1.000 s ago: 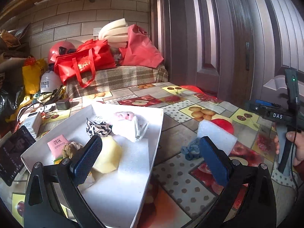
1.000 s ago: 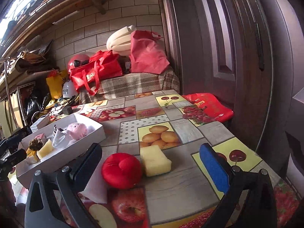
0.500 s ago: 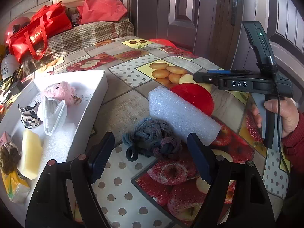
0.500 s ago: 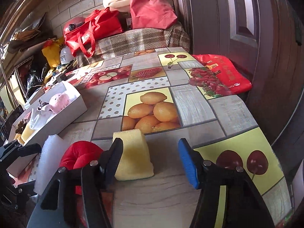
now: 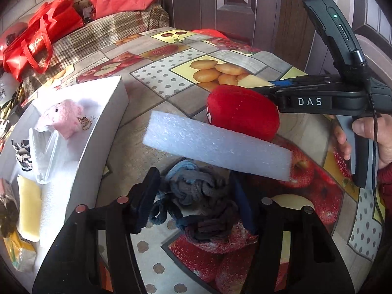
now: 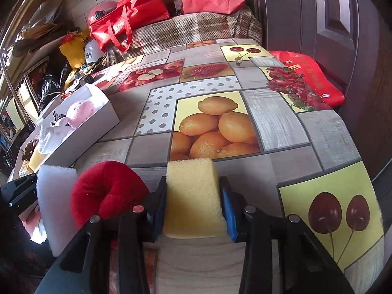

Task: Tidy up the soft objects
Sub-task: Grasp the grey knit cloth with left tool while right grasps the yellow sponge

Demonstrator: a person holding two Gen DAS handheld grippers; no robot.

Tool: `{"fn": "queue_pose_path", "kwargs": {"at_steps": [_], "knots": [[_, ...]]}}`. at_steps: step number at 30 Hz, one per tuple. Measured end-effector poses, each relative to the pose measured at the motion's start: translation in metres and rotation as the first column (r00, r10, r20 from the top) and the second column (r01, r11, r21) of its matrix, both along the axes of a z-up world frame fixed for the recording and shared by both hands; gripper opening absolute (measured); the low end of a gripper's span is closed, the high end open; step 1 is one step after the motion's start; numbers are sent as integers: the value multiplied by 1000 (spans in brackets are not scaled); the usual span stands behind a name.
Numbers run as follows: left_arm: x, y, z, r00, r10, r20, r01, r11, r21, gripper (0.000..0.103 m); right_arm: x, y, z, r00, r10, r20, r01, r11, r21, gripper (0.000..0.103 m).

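Both grippers have dropped down onto the table and are no longer wide open as they were a second ago. The right gripper (image 6: pixel 193 204) has pinched its two fingers on the yellow sponge (image 6: pixel 193 193) — the pads press flat on both sides of it. The left gripper (image 5: pixel 196 196) is closing its jaws, with the blue-grey knotted rope (image 5: pixel 198 196) between them; the pads sit at its sides, but how hard they squeeze is hard to tell. So two soft things look about ready to be picked up together, and my guess is they go next into the white box (image 5: pixel 115 103).

The sponge is a square block, full of tiny holes, and it sits on the table near the picture of oranges. The rope is floppy and lumpy, made of thick twisted cords, and it lies on the tablecloth just beside the box. Right behind it is a long white foam bar (image 5: pixel 215 147), bumpy and light looking, lying tilted over the rope's far edge. A round red plush toy (image 5: pixel 242 115) with little eyes sits behind the foam, touching it.

The box already holds a fluffy pink plush (image 5: pixel 65 117), a spotted hair tie (image 5: pixel 23 154), a pale yellow block (image 5: pixel 29 210) and other small things. The tablecloth (image 6: pixel 276 120) is smooth and shiny with fruit pictures — things may slide on it
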State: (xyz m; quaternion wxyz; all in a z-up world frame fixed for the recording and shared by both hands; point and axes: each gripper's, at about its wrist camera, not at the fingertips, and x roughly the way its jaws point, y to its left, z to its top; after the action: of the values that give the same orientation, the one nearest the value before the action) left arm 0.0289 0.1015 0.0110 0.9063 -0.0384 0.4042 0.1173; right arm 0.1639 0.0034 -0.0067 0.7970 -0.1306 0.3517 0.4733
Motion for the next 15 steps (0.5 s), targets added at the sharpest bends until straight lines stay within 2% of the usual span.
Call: {"fn": "queue_pose_path", "kwargs": {"at_steps": [1,4,8,11,15], "knots": [[-2,1,1,1000,0,12,0,1000,-10,31,-2,0,1,1000,-2,16,2,1000,-2,40],[-9,9,6,998,15,56,-12,999,-51,29,-5,-7,6,998,-30,48,29,999,27,39],[-17,13,12,994,34,108,-26,997,-72,29,5,-27,13,991,-127,38,122,986,116,39],[-24,9,19,987,27,157,-20,999,-48,29,10,-44,18,984,-179,16,172,965,199,39],[-35,-3,29,973,8,230,-14,1000,22,29,11,-61,23,973,-229,9,217,934,283,39]]}}
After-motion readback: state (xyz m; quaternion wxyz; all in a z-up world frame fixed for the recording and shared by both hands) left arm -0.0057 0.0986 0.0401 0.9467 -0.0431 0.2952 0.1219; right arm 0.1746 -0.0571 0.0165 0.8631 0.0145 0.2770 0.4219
